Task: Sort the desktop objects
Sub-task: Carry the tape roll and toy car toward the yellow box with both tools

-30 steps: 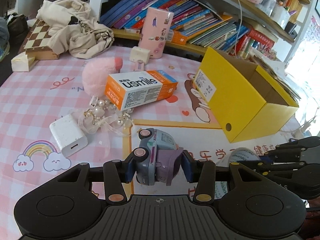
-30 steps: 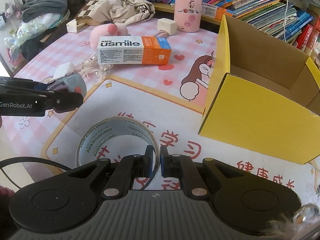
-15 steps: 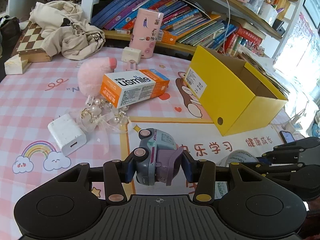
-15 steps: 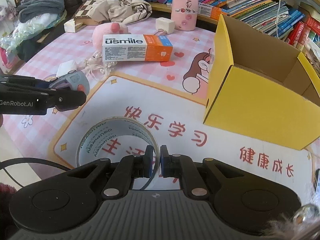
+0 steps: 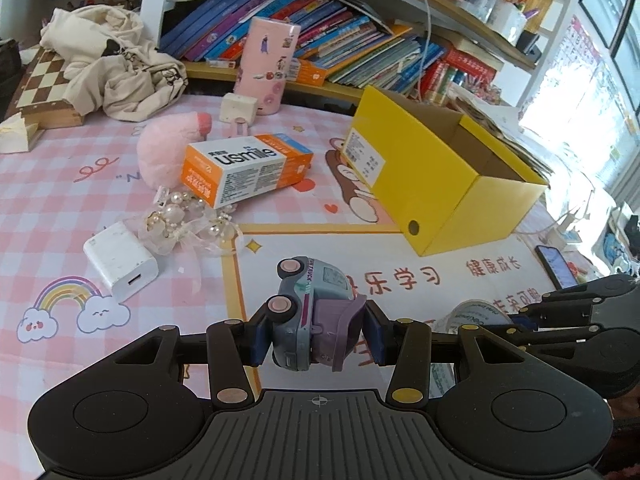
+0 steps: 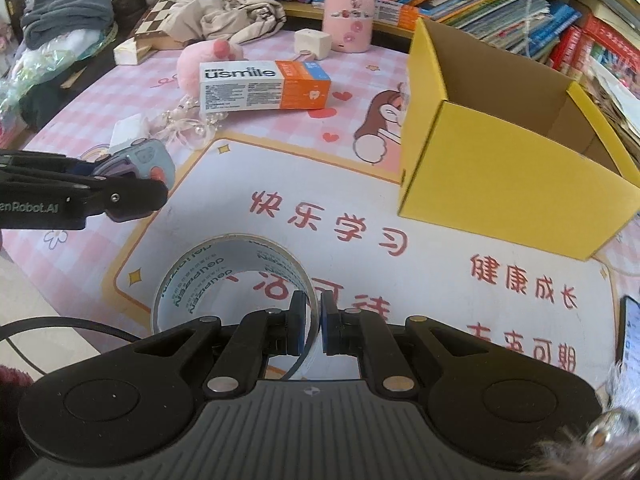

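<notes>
Left wrist view: the left gripper (image 5: pixel 316 336) clamps a blue-grey toy truck (image 5: pixel 310 312) marked "TRUCK" above the desk mat (image 5: pixel 400 256); an orange-white "usmile" box (image 5: pixel 246 168) lies mid-desk, a white charger (image 5: pixel 120 266) nearer the left edge, a yellow cardboard box (image 5: pixel 440 176) toward the right.

Right wrist view: the right gripper (image 6: pixel 314 324) — jaws pinched on the wall of a clear tape roll (image 6: pixel 228 280) printed "deli" — holds it near the front edge.

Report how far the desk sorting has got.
Done: nothing shows inside the yellow box yet. In hand: left gripper holds the toy truck; right gripper pinches the tape roll. Left: usmile box, white charger, pearl hair tie, pink plush.
</notes>
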A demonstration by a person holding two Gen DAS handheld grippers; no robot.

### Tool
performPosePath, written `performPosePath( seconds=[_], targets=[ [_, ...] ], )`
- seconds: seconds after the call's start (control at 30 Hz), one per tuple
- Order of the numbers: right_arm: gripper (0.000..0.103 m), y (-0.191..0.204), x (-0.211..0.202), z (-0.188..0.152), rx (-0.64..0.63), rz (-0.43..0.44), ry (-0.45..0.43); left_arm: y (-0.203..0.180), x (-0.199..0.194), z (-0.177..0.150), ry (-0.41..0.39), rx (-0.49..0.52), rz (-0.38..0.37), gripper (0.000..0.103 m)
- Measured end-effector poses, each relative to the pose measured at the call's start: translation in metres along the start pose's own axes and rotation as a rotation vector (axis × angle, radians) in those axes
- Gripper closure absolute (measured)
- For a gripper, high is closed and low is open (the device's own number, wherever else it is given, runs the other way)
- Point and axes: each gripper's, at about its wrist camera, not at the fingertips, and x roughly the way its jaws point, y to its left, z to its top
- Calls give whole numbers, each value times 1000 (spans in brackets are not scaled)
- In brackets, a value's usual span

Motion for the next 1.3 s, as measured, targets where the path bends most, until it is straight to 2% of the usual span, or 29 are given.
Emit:
performPosePath(
  seconds=[0.6,1.3],
  targets=[
    [96,-11,-18,-34,115,-65,19,-22,5,-11,39,70,-88,58],
    [96,-35,-25,-43,171,-88,0,-48,11,-3,20,123,-100,58]
  ],
)
